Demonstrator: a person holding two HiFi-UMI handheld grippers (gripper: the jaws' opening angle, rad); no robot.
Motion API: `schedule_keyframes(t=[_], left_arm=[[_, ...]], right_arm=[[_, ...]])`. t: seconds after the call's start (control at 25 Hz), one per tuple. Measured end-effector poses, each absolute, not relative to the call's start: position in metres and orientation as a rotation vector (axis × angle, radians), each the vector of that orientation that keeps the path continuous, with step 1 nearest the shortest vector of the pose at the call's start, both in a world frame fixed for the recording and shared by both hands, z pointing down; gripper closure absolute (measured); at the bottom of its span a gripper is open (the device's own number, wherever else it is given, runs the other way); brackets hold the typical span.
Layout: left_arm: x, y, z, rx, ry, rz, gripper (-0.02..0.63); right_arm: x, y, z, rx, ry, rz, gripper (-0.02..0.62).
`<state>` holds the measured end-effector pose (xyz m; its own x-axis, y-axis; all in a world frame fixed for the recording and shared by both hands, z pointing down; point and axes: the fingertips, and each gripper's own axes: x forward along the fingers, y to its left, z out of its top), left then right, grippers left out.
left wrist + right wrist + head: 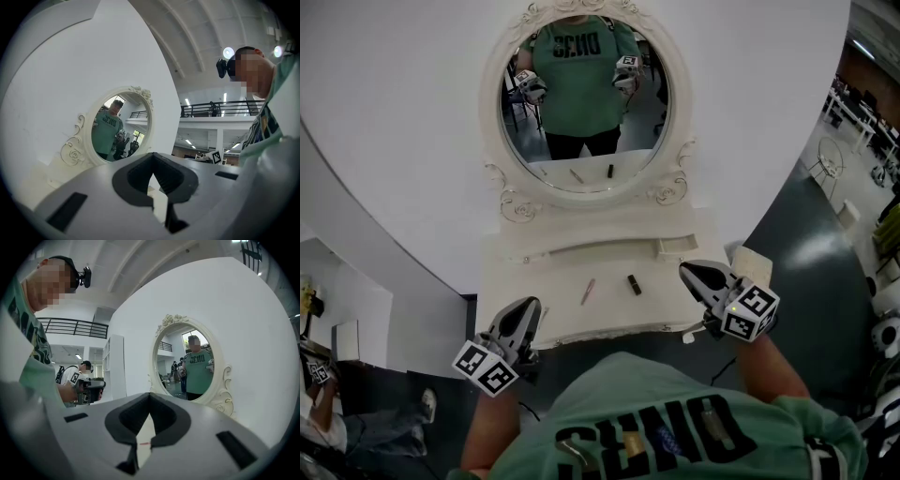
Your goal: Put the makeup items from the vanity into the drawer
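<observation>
Too small to identify closely: a thin pink stick (588, 292) and a short dark tube (633, 284), lying slightly apart midway on the white surface (534, 281), outside the small drawer (677, 246) seen open on the raised tier behind; front edge of the surface cut off by a green shirt (675, 422); shirt print readable as "SEND", reversed in the oval mirror (581, 173); left hand-held gripper (528, 307) and right hand-held gripper (691, 271) both closed, jaws together on nothing, hovering at the near corners; bare surface all around both items.
</observation>
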<state>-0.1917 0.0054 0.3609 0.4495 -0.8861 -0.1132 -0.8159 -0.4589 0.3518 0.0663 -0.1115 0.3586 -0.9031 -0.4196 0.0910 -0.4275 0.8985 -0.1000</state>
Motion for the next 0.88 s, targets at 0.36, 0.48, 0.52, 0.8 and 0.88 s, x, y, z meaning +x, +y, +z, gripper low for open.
schedule_keyframes(t=[0.36, 0.48, 0.52, 0.8, 0.88], left_arm=[[-0.187, -0.008, 0.381, 2.46, -1.475, -0.377, 0.598], [-0.182, -0.019, 0.393, 2.46, -1.466, -0.348, 0.598], [-0.18, -0.023, 0.398, 2.463, -1.459, -0.338, 0.598], [-0.169, -0.051, 0.433, 2.481, -1.408, -0.273, 0.598], [-0.166, -0.058, 0.444, 2.479, -1.393, -0.259, 0.598]], right_arm=[[0.05, -0.128, 0.362, 0.593, -2.919, 0.198, 0.498], [0.04, -0.142, 0.372, 0.564, -2.851, 0.231, 0.459], [0.035, -0.147, 0.379, 0.556, -2.818, 0.242, 0.449], [0.001, -0.189, 0.461, 0.538, -2.534, 0.382, 0.442], [-0.004, -0.199, 0.492, 0.532, -2.44, 0.411, 0.442]])
